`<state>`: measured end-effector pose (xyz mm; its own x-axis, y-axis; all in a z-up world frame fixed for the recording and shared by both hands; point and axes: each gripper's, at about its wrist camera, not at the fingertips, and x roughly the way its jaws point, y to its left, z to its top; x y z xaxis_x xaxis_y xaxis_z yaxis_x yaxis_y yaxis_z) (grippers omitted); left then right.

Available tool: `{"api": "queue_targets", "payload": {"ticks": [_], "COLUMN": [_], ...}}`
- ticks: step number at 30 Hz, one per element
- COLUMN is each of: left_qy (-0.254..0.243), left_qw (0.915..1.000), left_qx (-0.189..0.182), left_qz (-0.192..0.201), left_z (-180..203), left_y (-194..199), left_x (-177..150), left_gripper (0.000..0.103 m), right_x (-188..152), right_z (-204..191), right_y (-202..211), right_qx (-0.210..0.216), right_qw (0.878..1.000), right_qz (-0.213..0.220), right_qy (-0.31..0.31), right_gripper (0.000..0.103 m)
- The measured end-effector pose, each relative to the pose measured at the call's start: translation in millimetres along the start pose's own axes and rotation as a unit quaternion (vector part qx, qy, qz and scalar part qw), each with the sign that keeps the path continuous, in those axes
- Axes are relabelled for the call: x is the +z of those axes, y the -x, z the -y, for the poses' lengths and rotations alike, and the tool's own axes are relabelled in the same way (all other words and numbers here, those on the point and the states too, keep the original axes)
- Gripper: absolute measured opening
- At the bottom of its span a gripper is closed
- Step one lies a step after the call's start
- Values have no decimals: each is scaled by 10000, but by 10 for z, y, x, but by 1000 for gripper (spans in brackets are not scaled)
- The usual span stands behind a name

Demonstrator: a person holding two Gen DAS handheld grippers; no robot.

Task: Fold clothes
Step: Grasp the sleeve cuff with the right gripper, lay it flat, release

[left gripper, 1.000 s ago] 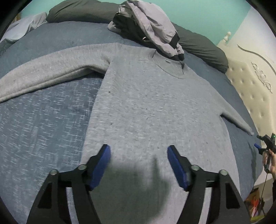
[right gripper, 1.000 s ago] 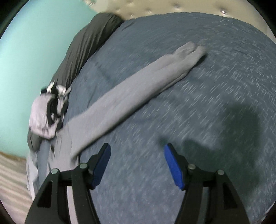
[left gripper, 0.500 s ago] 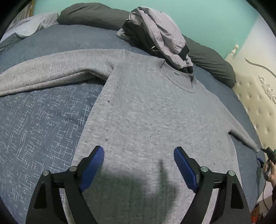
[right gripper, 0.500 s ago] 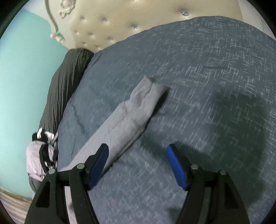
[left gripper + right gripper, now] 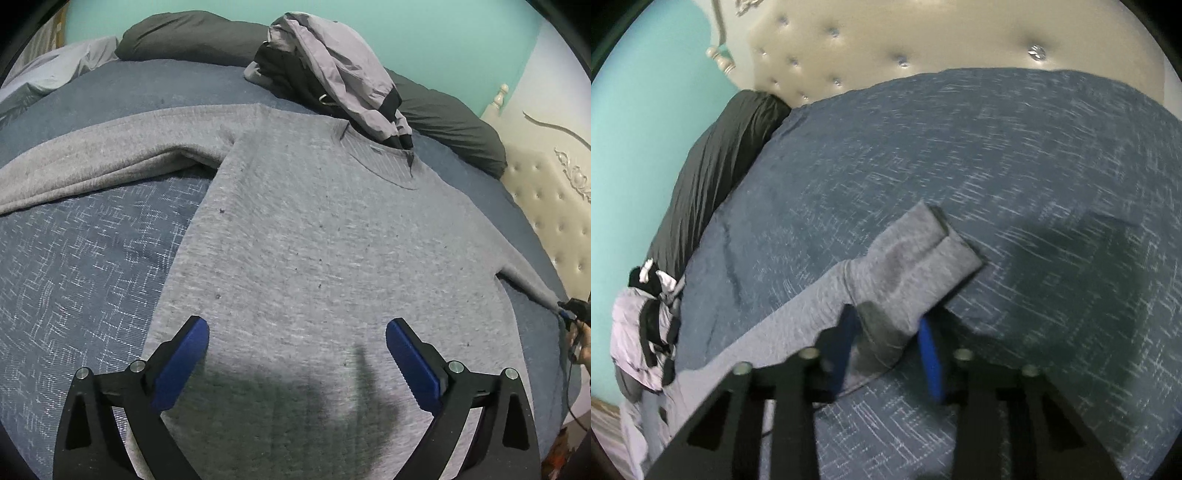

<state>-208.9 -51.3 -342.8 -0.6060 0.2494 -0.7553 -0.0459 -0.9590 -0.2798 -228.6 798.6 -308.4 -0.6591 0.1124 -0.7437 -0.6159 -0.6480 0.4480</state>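
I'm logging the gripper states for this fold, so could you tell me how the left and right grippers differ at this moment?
The left gripper has its jaws spread wide and holds nothing, while the right gripper has its jaws closed on the sleeve cuff. The left hovers over the sweater body near the hem; the right sits out at the sleeve's end on the blue bedspread. Both have blue pads on black frames.
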Motion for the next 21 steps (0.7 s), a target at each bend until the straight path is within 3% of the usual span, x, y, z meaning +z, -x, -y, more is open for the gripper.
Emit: {"api": "queue_targets", "payload": {"ticks": [10,16,21], "left_qy": [32,-34,-77], "left_qw": [9999,9995,9989], "left_qx": [-33,-135,-223], "left_qz": [162,299,414], "left_z": [-37,-12,-20], "left_y": [134,305,487], "left_x": [35,52,46], "left_gripper": [100,100,100], "right_x": [-33,-157,-509], "right_z": [-541,-1296,-2155], "right_y": [307,666,912], "right_qx": [450,1112,1752], "right_qw": [9944,9831,9651], "right_qz": [506,555,346], "right_qy": [806,1342,1916], "right_gripper": [11,11,11]}}
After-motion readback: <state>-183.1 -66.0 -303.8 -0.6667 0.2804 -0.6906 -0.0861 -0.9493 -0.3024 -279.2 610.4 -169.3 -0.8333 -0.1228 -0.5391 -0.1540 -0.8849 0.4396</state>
